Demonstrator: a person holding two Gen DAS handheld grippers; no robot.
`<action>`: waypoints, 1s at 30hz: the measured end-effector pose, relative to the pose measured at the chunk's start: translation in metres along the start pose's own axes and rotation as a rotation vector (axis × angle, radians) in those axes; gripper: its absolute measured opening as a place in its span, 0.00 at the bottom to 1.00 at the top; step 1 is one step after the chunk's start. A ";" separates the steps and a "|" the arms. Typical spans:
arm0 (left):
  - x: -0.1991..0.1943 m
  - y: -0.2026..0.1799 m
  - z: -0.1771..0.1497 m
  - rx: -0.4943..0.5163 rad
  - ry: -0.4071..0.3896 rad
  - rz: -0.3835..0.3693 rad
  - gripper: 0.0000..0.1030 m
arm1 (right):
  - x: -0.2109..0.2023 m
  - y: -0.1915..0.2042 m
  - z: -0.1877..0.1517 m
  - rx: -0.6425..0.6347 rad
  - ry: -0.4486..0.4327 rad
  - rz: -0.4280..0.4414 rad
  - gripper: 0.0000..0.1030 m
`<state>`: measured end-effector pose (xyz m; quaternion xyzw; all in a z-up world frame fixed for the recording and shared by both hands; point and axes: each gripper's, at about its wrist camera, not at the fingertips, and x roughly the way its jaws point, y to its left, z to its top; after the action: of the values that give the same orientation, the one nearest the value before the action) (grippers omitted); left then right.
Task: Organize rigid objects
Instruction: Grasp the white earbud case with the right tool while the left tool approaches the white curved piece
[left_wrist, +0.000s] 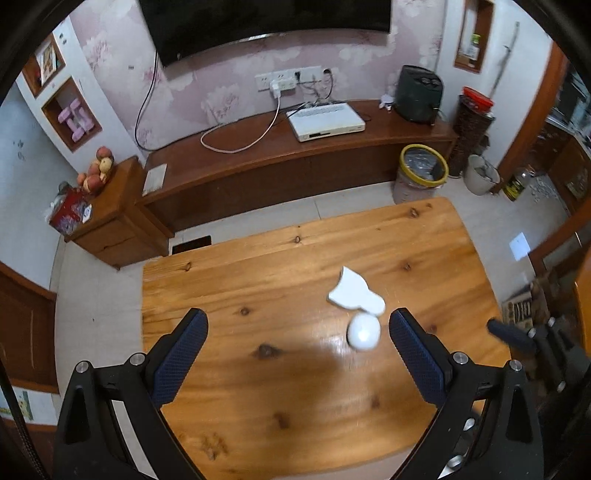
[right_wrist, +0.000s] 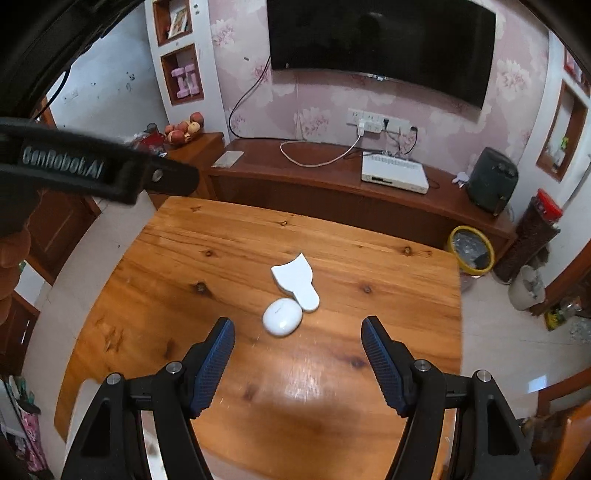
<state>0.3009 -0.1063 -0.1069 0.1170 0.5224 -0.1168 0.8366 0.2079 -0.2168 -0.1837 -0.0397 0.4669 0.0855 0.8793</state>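
A flat white paddle-shaped piece (left_wrist: 355, 291) and a white oval case (left_wrist: 364, 333) lie touching each other on the wooden table (left_wrist: 258, 369). My left gripper (left_wrist: 298, 325) is open and empty above the table, with the oval case just inside its right finger. In the right wrist view the flat piece (right_wrist: 295, 283) and the oval case (right_wrist: 282, 317) lie ahead of my right gripper (right_wrist: 298, 332), which is open and empty above the table (right_wrist: 184, 266). The right gripper's body shows at the left view's right edge (left_wrist: 513, 336).
A low wooden TV cabinet (right_wrist: 332, 184) with a white set-top box (right_wrist: 394, 172) runs behind the table. A yellow-rimmed bin (right_wrist: 471, 249) stands by the table's far right corner. A side cabinet with fruit (left_wrist: 99, 170) stands at left. The other gripper's body (right_wrist: 92, 168) crosses the upper left.
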 end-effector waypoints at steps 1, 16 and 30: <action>0.010 -0.001 0.003 -0.008 0.008 0.001 0.96 | 0.012 -0.002 0.001 -0.003 0.006 0.006 0.70; 0.140 -0.009 0.008 -0.186 0.181 -0.038 0.96 | 0.136 0.018 -0.024 -0.180 0.112 0.107 0.69; 0.169 -0.018 0.001 -0.280 0.230 -0.065 0.96 | 0.168 0.019 -0.030 -0.174 0.114 0.136 0.55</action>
<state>0.3685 -0.1357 -0.2600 -0.0051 0.6294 -0.0559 0.7751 0.2723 -0.1838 -0.3390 -0.0890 0.5084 0.1825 0.8368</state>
